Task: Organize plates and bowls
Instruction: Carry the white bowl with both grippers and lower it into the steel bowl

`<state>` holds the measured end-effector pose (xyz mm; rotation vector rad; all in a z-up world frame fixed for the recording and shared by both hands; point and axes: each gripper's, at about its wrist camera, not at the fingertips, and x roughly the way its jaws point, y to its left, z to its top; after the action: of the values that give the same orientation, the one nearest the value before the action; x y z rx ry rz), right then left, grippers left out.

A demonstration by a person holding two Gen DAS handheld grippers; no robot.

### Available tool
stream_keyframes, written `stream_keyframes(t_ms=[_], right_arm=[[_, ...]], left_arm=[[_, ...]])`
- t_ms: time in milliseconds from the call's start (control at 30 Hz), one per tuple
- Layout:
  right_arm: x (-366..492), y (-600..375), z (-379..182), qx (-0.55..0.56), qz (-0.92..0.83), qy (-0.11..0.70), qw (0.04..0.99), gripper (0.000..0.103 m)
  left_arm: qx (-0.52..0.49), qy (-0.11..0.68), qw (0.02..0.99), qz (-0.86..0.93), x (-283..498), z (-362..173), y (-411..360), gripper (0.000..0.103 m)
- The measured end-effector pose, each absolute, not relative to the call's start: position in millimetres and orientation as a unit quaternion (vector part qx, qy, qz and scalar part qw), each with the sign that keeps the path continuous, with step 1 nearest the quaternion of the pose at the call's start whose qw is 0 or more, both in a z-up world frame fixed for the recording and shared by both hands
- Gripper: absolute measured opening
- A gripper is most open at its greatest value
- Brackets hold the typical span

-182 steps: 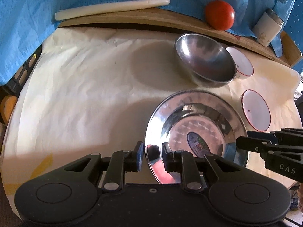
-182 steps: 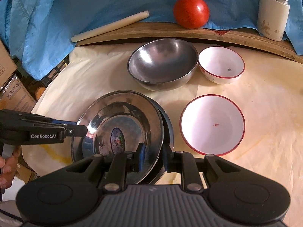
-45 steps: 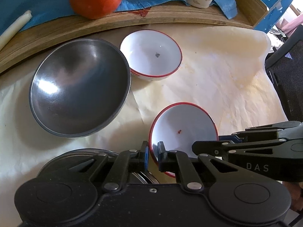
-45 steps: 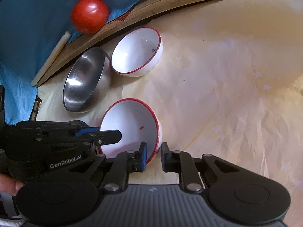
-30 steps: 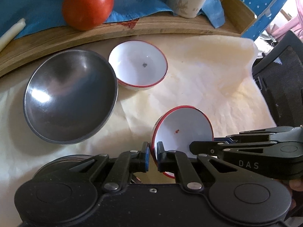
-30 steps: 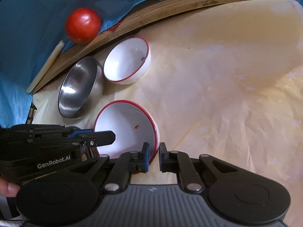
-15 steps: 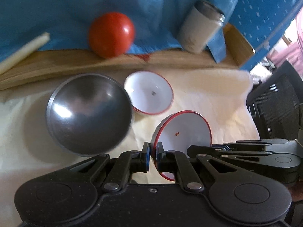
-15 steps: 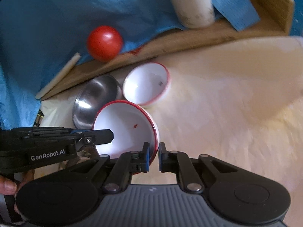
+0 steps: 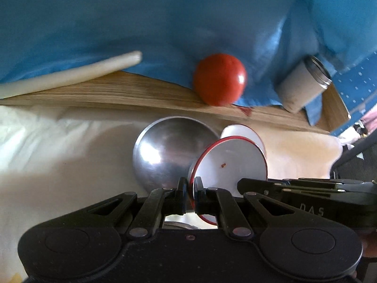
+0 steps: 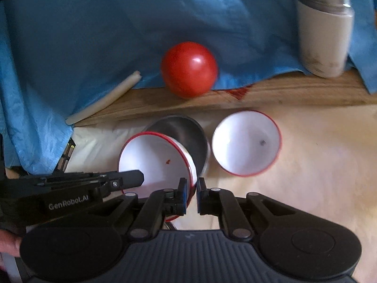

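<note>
A white bowl with a red rim (image 9: 232, 162) (image 10: 156, 162) hangs above the table, gripped on opposite sides of its rim. My left gripper (image 9: 190, 189) is shut on its left edge, and my right gripper (image 10: 191, 189) is shut on its right edge. Behind it a steel bowl (image 9: 165, 155) (image 10: 188, 134) rests on the cream table cover. A second red-rimmed white bowl (image 10: 246, 146) (image 9: 238, 131) sits to the right of the steel one. Each view shows the other gripper's fingers reaching in from the side.
A wooden ledge (image 10: 271, 96) runs along the back with a red tomato (image 10: 188, 69) (image 9: 220, 79), a pale stick (image 9: 68, 75) and a white steel-rimmed canister (image 10: 324, 30) on it. Blue cloth (image 9: 141, 18) hangs behind. A dark chair (image 9: 355, 160) stands at the right.
Both grippers have lifted the red-rimmed bowl off the table and carried it back toward the steel bowl. The stacked steel plates have dropped out of sight below.
</note>
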<state>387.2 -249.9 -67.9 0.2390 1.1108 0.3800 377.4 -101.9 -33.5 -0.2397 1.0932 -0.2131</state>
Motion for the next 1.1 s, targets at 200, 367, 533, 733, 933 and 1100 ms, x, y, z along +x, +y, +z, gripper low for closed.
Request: stream_keyframes(t_ms=[200,367,533,733,933,1100], right_arm=[[406.2,-227.9,-71.3,0.098,0.185,0.526,0.824,0.008],[417.0,-218.0,-78.2,0.093,0.182,0.536,0.819,0.008],[425.0,-211.3,-87.1,0.088,0.171,0.55,0.813,0.008],[431.9,-206.7,-96.2,0.091,0.162,0.561,0.806,0.008],[436.0,-203.8,-102.6,0.09,0.158,0.571,0.801,0.008],[439.2,-201.2,-108.2,0.095,0.153,0.577,0.797,0.008]], left_arm=[[-0.095,0.511,0.851,-0.073,385.9,-39.0,-92.4,0.005],[-0.099,0.519,0.846,-0.064,397.2,-48.6,-83.2,0.005],[-0.098,0.53,0.84,-0.063,406.4,-57.8,-81.9,0.005],[-0.099,0.539,0.834,-0.063,412.4,-65.7,-80.0,0.005],[-0.101,0.546,0.829,-0.061,416.3,-70.3,-78.9,0.005],[-0.107,0.55,0.826,-0.06,418.8,-71.7,-78.1,0.005]])
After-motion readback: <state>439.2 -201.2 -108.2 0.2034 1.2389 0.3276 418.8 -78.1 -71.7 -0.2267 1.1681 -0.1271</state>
